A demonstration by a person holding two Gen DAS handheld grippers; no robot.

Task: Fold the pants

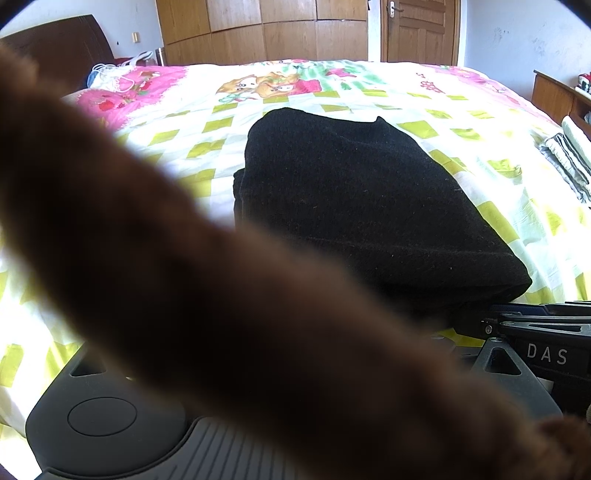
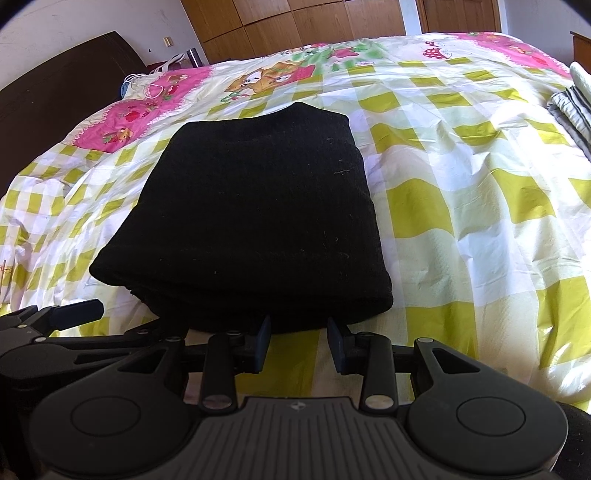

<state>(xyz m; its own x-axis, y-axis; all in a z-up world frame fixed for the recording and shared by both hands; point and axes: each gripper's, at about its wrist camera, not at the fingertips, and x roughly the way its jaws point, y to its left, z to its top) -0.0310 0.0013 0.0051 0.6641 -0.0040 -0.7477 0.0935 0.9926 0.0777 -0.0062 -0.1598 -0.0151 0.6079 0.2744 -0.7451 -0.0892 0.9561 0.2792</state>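
Observation:
The black pants (image 2: 251, 206) lie folded into a thick rectangle on the checked bedspread (image 2: 461, 192). My right gripper (image 2: 299, 339) is open just short of their near edge, with nothing between its pads. In the left wrist view the pants (image 1: 362, 206) lie ahead. A blurred brown fuzzy sleeve (image 1: 184, 277) crosses close to the lens and hides the left gripper's fingers. Only that gripper's grey body (image 1: 103, 417) shows. One left finger (image 2: 79, 309) appears at the far left of the right wrist view, beside the pants' near left corner.
Part of the right gripper's body (image 1: 543, 354) sits at the lower right. A striped folded cloth (image 2: 570, 107) lies at the bed's right edge. A dark headboard (image 2: 55, 88), white cords (image 2: 147, 86) and wooden wardrobes (image 2: 295, 22) are at the back.

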